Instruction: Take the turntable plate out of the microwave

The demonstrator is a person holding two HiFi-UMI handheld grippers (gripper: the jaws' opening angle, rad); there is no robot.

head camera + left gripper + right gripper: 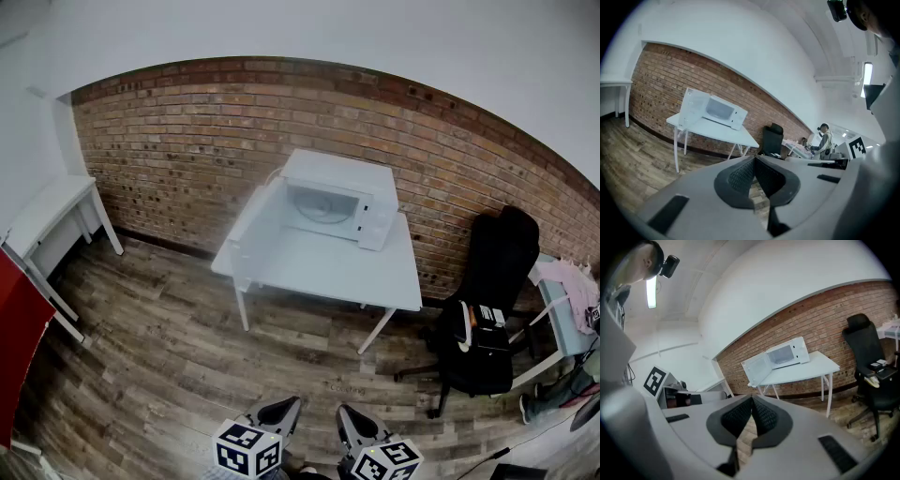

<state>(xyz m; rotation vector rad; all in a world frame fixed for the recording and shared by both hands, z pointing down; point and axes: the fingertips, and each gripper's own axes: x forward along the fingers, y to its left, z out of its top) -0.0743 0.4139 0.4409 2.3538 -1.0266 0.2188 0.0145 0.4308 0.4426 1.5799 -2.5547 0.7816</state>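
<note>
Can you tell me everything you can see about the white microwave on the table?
The microwave is a white box that looks like painted metal. It sits upright at the back of a white table, close to the brick wall. Its door is swung wide open to the left in the head view. Inside, a round, pale plate lies flat. A white control panel runs down the right of its front. Only the table touches it.
</note>
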